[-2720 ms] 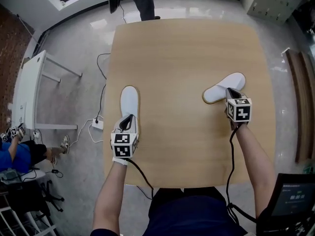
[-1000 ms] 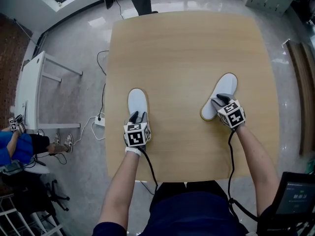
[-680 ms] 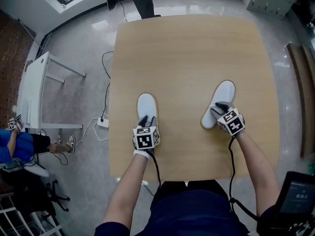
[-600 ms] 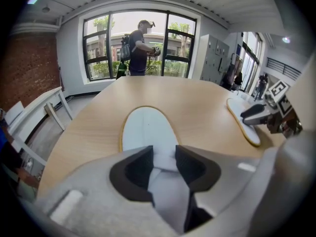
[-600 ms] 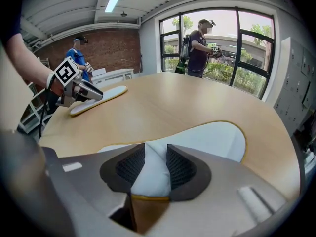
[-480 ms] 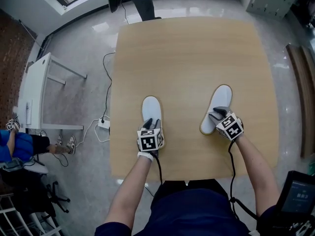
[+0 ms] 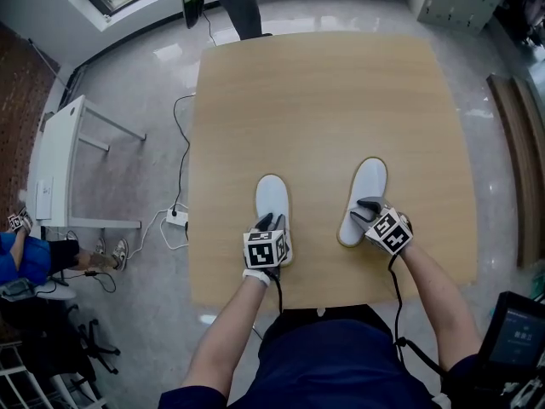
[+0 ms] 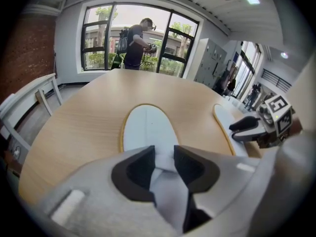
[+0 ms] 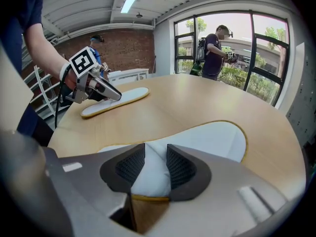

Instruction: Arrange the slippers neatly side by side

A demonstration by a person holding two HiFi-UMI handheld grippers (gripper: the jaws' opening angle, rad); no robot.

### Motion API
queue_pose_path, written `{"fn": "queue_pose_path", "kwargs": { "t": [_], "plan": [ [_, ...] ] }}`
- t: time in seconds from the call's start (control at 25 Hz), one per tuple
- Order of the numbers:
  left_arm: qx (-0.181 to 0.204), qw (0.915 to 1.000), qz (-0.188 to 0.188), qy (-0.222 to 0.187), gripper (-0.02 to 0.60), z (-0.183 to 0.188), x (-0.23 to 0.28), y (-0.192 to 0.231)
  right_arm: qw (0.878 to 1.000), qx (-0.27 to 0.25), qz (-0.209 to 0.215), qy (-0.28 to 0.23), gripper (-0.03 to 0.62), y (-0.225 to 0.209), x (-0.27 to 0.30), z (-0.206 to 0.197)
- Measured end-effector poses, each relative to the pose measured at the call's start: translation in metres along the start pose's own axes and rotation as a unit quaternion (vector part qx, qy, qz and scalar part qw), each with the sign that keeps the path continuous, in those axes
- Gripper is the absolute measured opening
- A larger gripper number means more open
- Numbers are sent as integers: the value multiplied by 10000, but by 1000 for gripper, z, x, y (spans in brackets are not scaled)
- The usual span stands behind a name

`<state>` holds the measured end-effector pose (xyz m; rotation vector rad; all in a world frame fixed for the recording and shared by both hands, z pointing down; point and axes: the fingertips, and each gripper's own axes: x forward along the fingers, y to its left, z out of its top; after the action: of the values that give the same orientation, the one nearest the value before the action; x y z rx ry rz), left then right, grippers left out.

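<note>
I count two slippers, two tools and one surface [image 7: 324, 92]. All the slippers are white with a thin yellow edge.

Both slippers lie flat on the half of the surface that is closest to me. The left slipper [image 7: 272, 196] is a bit left of the surface's middle. Its long side runs straight away from me, towards the far edge of the surface. The right slipper [image 7: 364, 186] is a bit right of the middle. It also runs away from me, but its far end leans a little to the right. The two slippers do not touch, and bare surface shows between them. On each one the flat open end points away from me and the covered end is close to me.

My left tool [image 7: 266, 221] has just been squeezing in, and it pinches the soft white cover of the left slipper. My right tool [image 7: 364, 208] is clamped on the soft white cover of the right slipper.

The head view shows both slippers from above, so I can see how they line up. It does not show the pinching. The left gripper view and the right gripper view show the white cloth between the dark pads. They also show a person standing by the big windows past the far edge of the surface.
</note>
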<state>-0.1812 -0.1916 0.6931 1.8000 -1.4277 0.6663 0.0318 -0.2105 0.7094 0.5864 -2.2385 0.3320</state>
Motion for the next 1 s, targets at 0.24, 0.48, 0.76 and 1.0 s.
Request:
{"fn": "queue_pose_path", "kwargs": {
  "t": [0.24,0.48,0.76,1.0],
  "plan": [
    [-259,9996,-76,29,119,-3,5,-9,9985,-473,270,60,144,16,0,-2],
    [-486,9985,-233,48,108,-6,9,-26,9962,-712,493,22,144,32,-4,-6],
    [-619,9965,-547,101,94,-9,11,-53,9929,-963,692,33,144,53,-8,-7],
    [-569,9959,-677,194,86,-16,15,-78,9893,-1150,898,34,144,71,-9,-11]
  ]
}}
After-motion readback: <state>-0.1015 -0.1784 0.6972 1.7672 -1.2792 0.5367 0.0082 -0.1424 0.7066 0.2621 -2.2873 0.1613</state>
